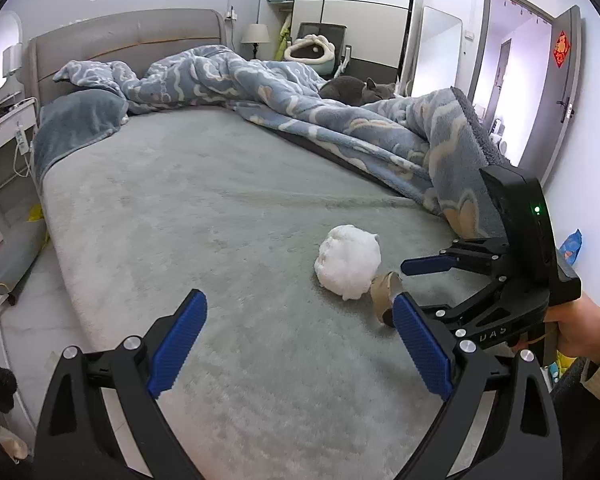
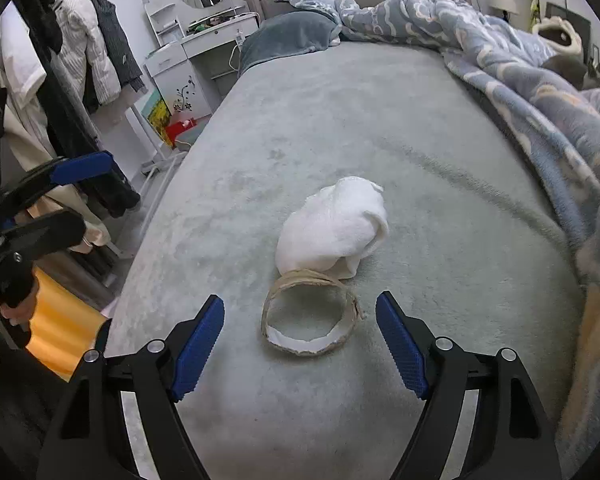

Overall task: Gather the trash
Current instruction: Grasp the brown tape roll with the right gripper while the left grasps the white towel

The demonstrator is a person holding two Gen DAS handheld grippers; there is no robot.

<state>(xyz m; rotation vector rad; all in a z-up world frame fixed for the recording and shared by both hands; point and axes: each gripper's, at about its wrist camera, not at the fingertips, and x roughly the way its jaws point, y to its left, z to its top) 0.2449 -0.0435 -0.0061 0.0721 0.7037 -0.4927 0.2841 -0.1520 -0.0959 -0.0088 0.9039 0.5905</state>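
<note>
A wad of tissue (image 2: 332,226) and a cardboard ring (image 2: 310,314) are found on the bed (image 2: 340,120), touching, the ring nearer. A blanket (image 2: 520,80) is heaped along the bed's right side, with a cat (image 1: 354,90) lying beyond it.

A wide bed (image 1: 220,208) with a grey-green cover fills the room. At its head stands a grey padded headboard (image 1: 128,36). A blue patterned blanket (image 1: 300,96) lies bunched along the bed's far side, and a grey cat (image 1: 354,90) rests on it. A dark blue pillow (image 2: 288,36) lies near the headboard. Beside the bed's head stand a white dressing table (image 2: 204,40) and hanging coats (image 2: 80,52).
</note>
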